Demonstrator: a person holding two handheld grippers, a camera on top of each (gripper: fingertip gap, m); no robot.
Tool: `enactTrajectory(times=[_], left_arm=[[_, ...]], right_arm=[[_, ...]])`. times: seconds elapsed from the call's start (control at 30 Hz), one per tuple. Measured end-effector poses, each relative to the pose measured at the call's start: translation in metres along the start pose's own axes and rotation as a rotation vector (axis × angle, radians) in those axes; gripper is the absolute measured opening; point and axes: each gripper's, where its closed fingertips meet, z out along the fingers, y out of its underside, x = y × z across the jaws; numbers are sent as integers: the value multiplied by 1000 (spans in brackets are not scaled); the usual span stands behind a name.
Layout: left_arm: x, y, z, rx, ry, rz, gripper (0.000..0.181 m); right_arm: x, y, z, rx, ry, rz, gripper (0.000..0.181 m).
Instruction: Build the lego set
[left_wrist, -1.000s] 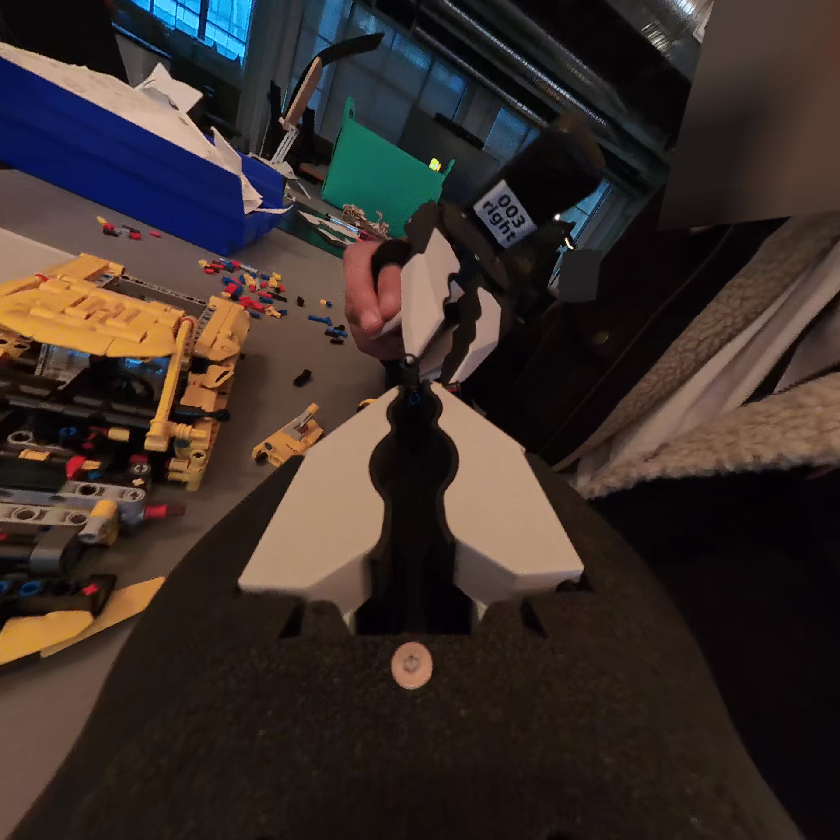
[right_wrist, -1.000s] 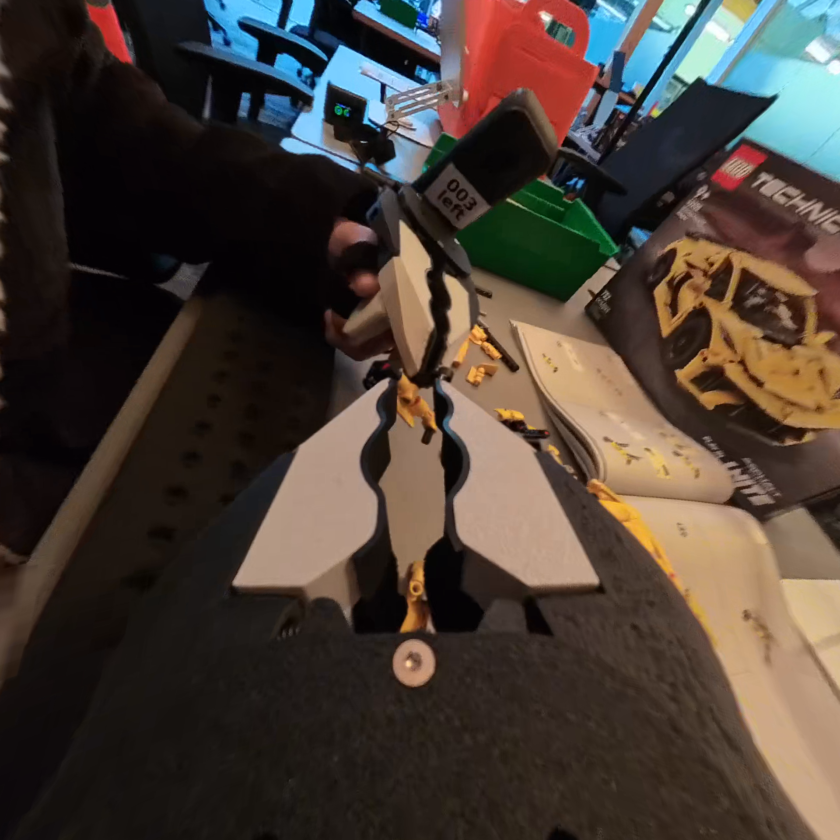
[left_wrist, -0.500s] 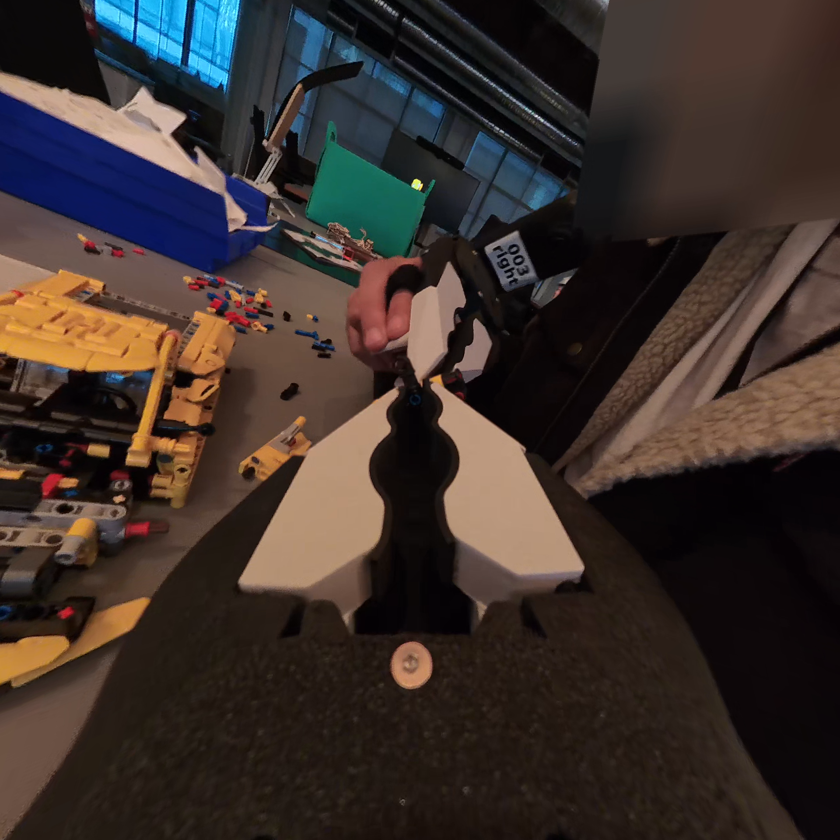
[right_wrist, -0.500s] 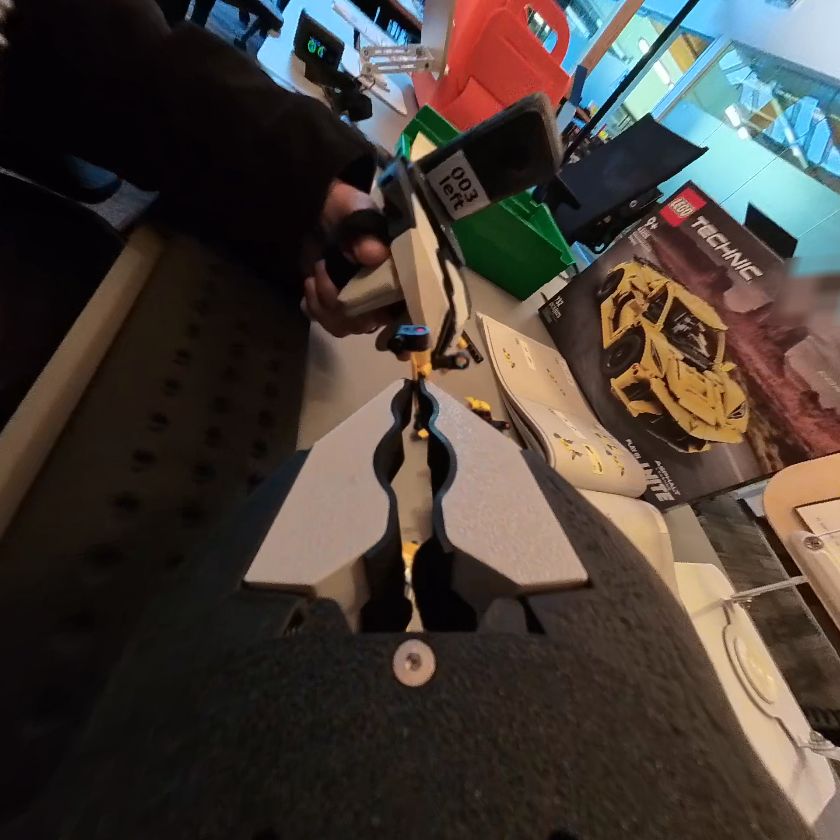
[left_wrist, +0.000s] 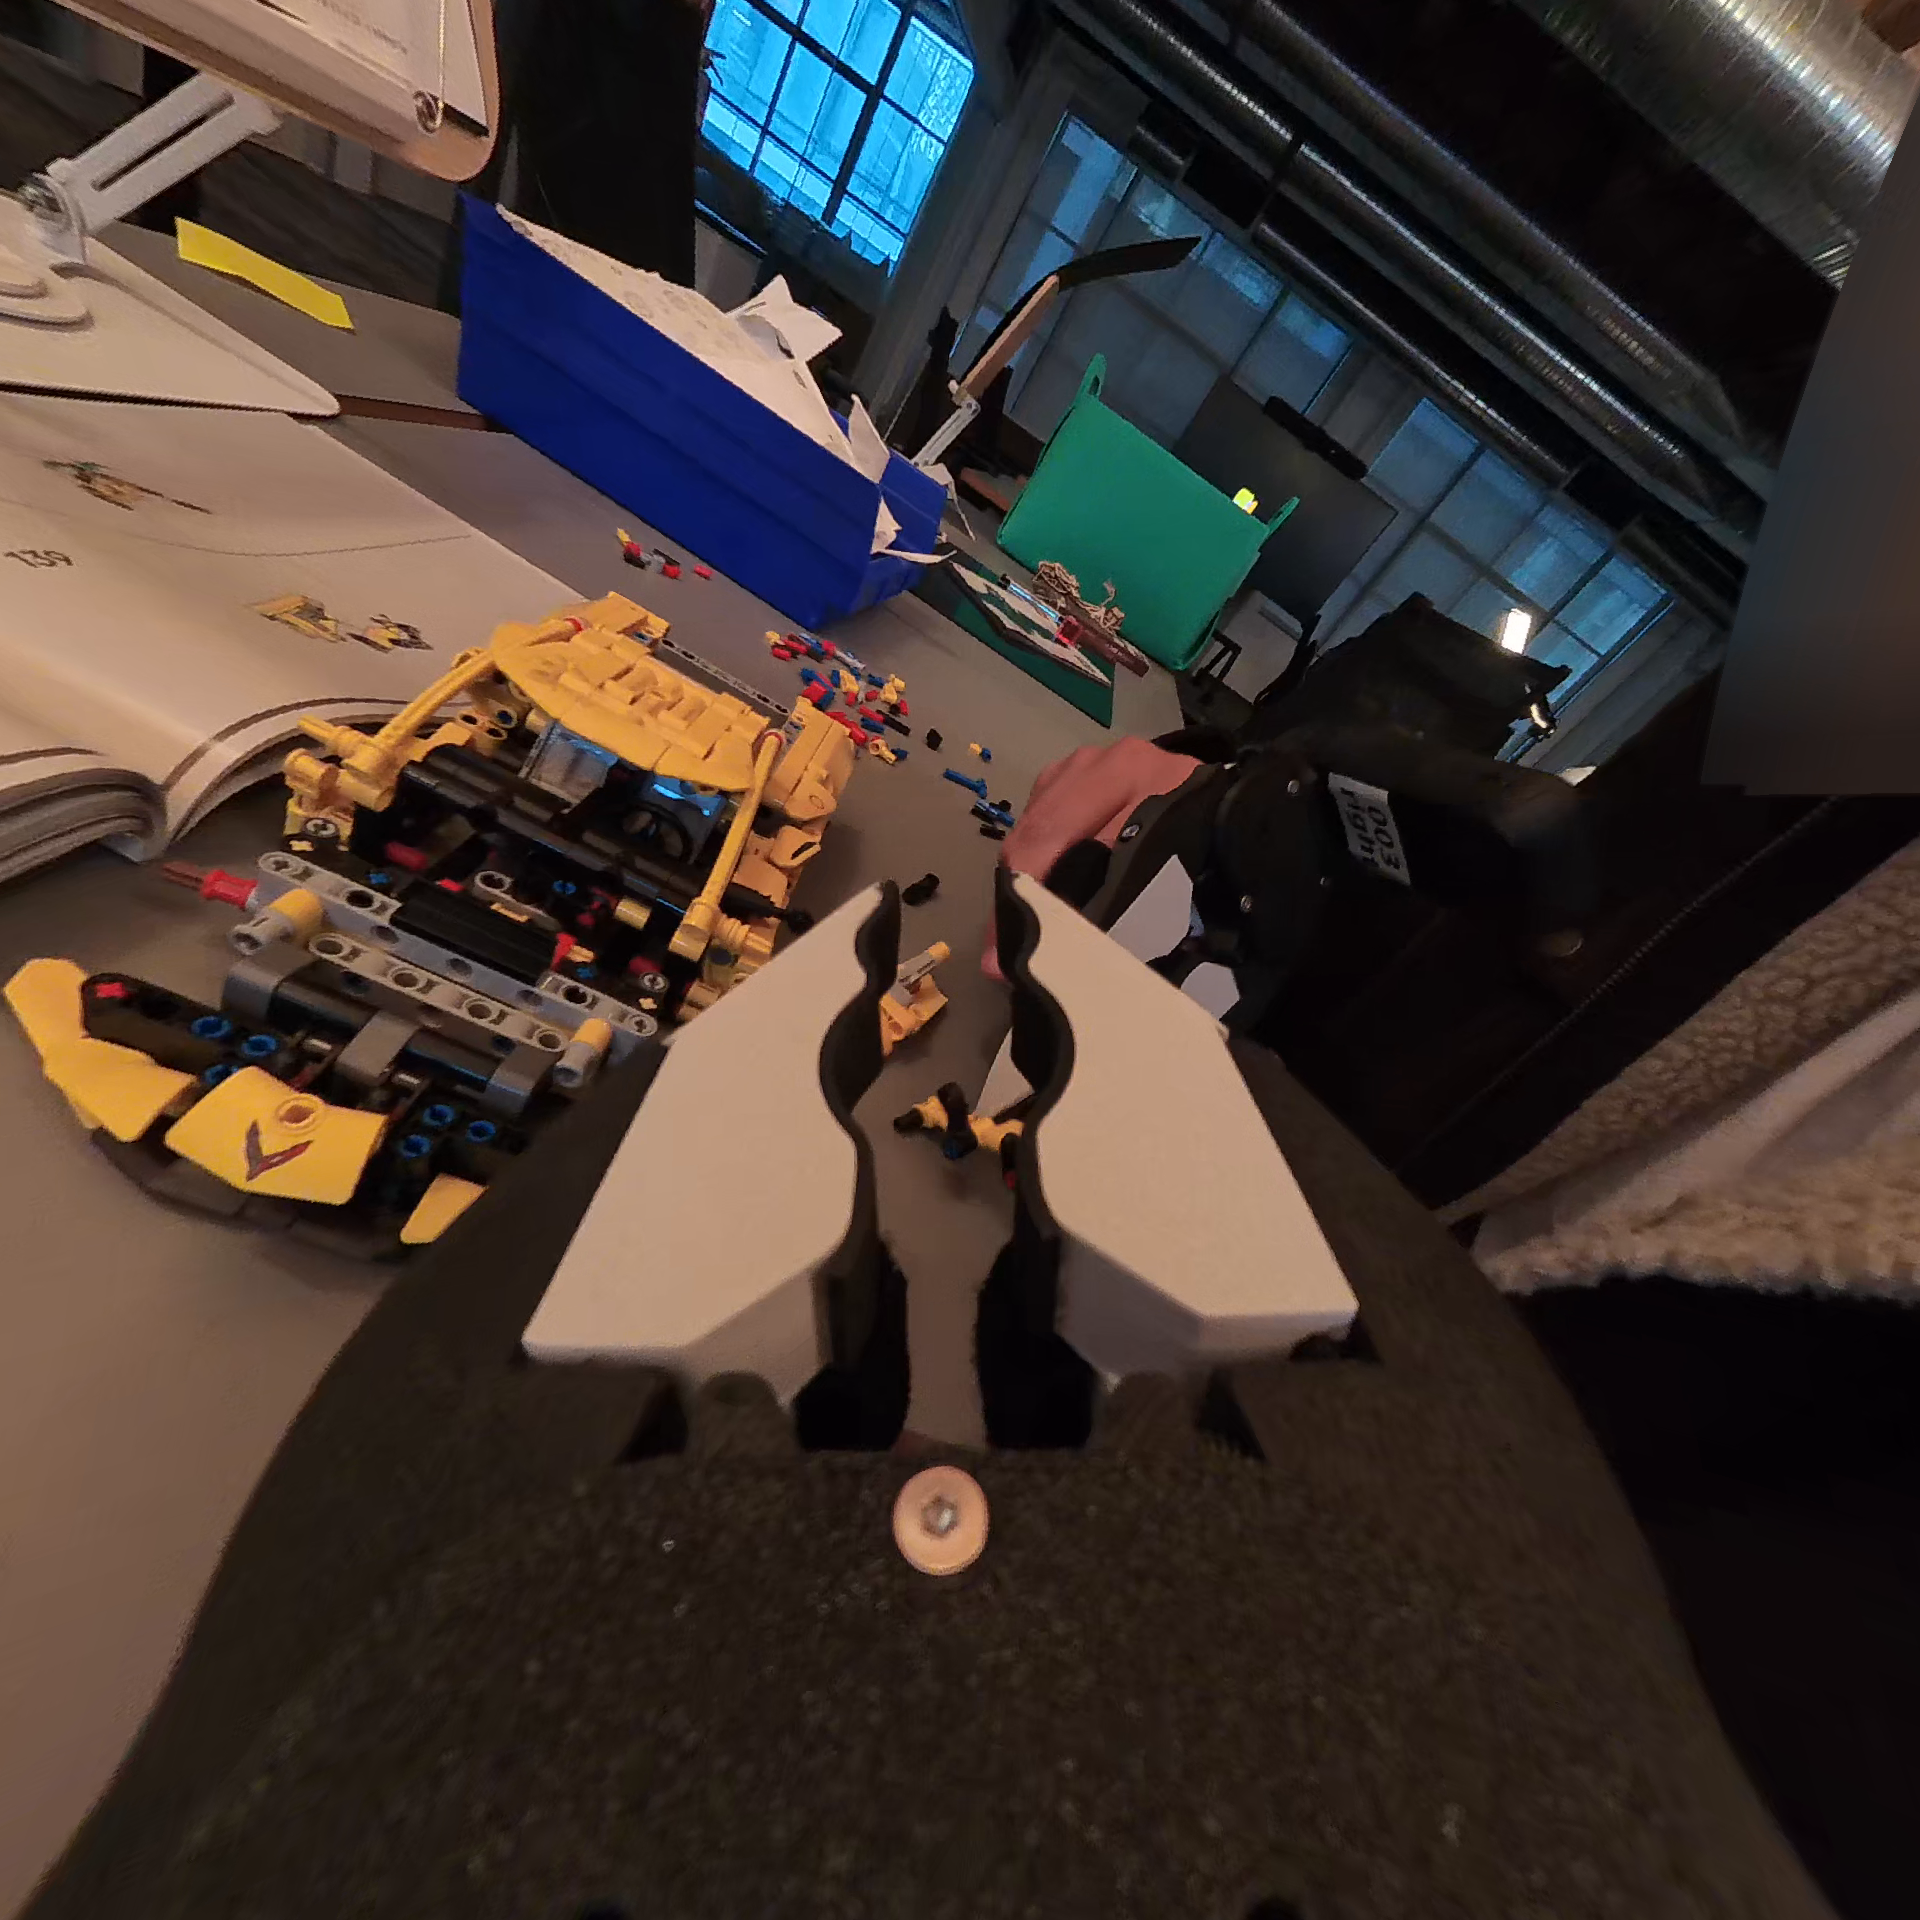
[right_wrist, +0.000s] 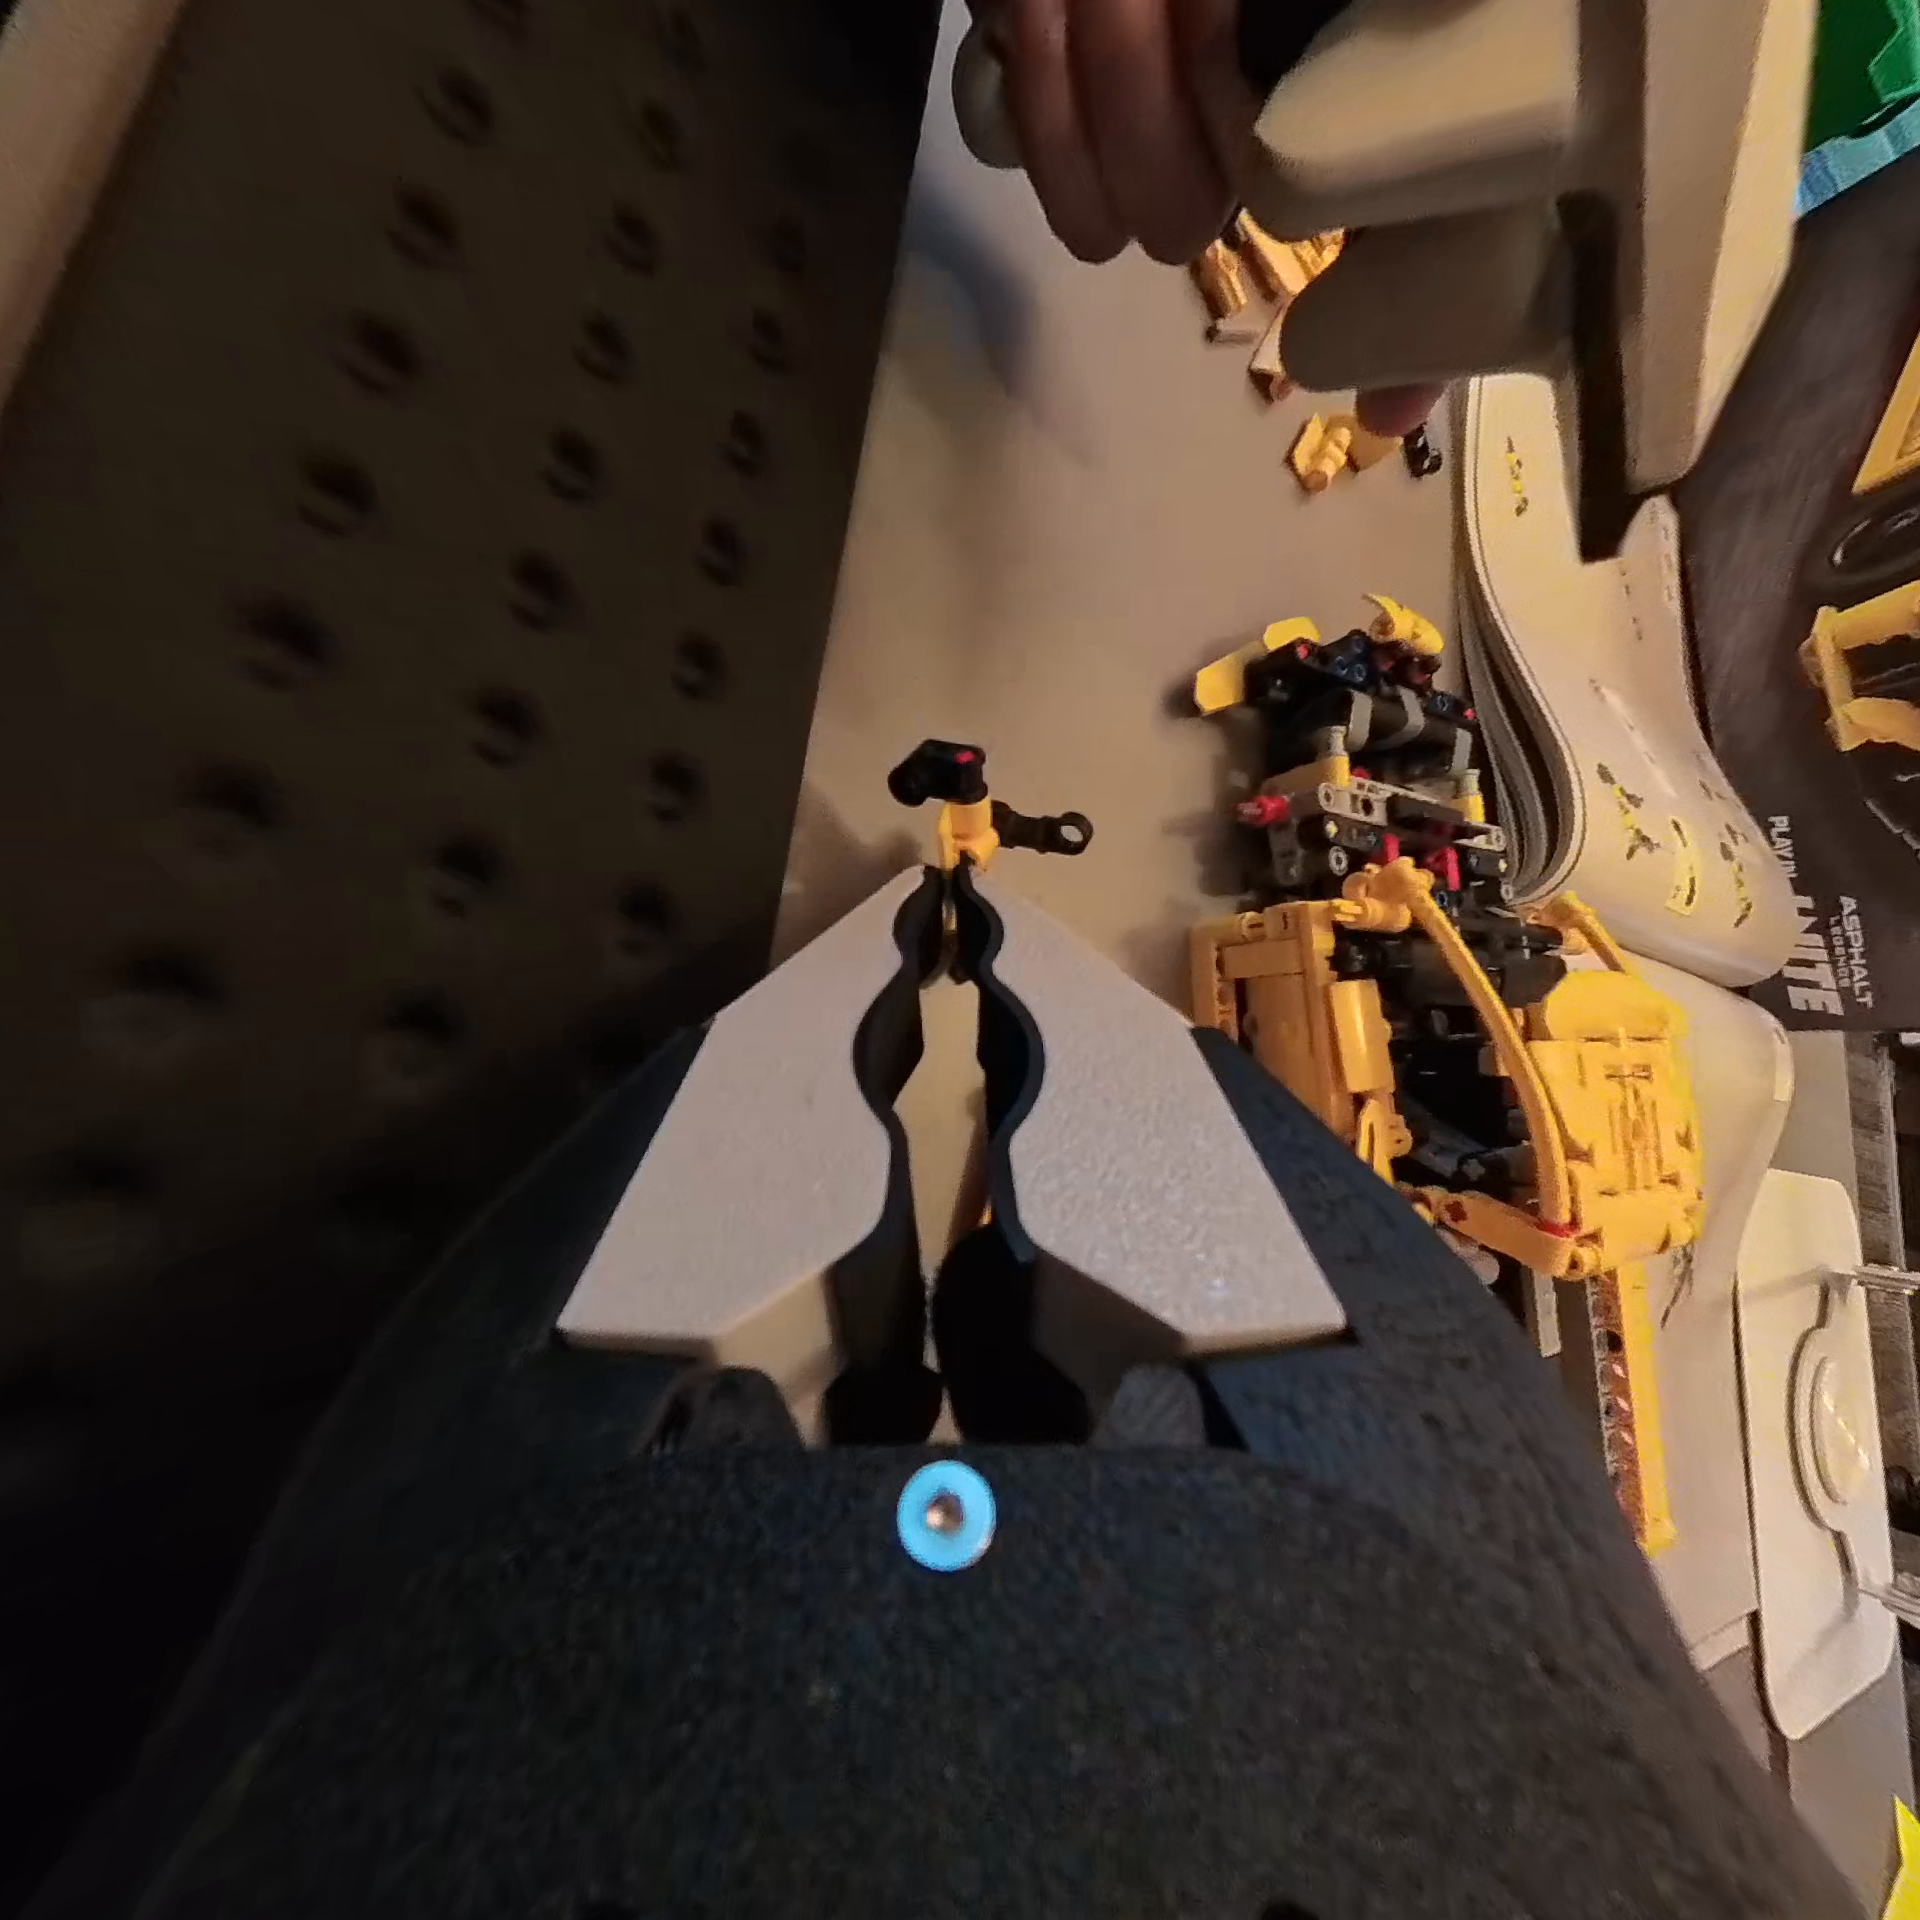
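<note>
My right gripper (right_wrist: 943, 885) is shut on a small yellow and black lego sub-assembly (right_wrist: 971, 816) and holds it by its yellow stem, low over the grey table (right_wrist: 987, 540). The part-built yellow and black lego car (right_wrist: 1455, 1039) lies to its right. In the left wrist view the car (left_wrist: 540, 831) sits left of my left gripper (left_wrist: 945, 888), which is open and empty. Between its fingers I see a loose yellow piece (left_wrist: 914, 997) and the small sub-assembly (left_wrist: 956, 1127). The right gripper (left_wrist: 1351, 842), held by a hand, is just right of it.
An open instruction book (left_wrist: 208, 582) lies behind the car. A blue bin (left_wrist: 675, 416) and a green bin (left_wrist: 1132, 530) stand at the back, with loose small pieces (left_wrist: 852, 696) before them. The set's box (right_wrist: 1818, 623) lies far right. A dark perforated panel (right_wrist: 416, 520) borders the table. The left gripper's tips are roughly 11 centimeters from the right gripper's.
My left gripper has opened, let go of the small black piece and drawn away. My right gripper has swung down towards the table with the sub-assembly, which now carries that black piece.
</note>
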Motion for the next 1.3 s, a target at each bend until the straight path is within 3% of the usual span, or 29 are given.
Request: enactTrajectory(times=[0.23, 0.37, 0.43, 0.5, 0.57, 0.9, 0.97, 1.07, 1.17, 1.23, 1.3], left_arm=[[1, 4, 1, -19, -11, 25, 17], [2, 6, 2, -28, -8, 25, 17], [2, 7, 2, -30, -10, 24, 17], [2, 7, 2, -30, -10, 21, 17], [3, 6, 2, -29, -5, 20, 17], [6, 11, 5, -49, -15, 60, 18], [7, 10, 5, -47, -13, 63, 18], [9, 8, 5, -38, -15, 73, 18], [9, 8, 5, -37, -27, 89, 18], [10, 8, 5, -37, -28, 103, 18], [14, 7, 6, -27, -18, 118, 16]], right_arm=[[-4, 1, 0, 16, -49, 100, 10], [-2, -7, -28, 118, -81, 257, 21], [18, 14, -56, 138, 5, 383, 21], [41, 68, -78, 26, 141, 516, 19], [40, 103, -86, -60, 146, 605, 24], [22, 132, -74, -163, 80, 644, 18], [19, 131, -73, -156, 63, 647, 7], [27, 125, -75, -155, 110, 618, 6], [47, 79, -80, 27, 96, 685, 6], [74, 45, -84, 184, 166, 723, 6], [88, -3, -87, 432, 58, 861, 6]])
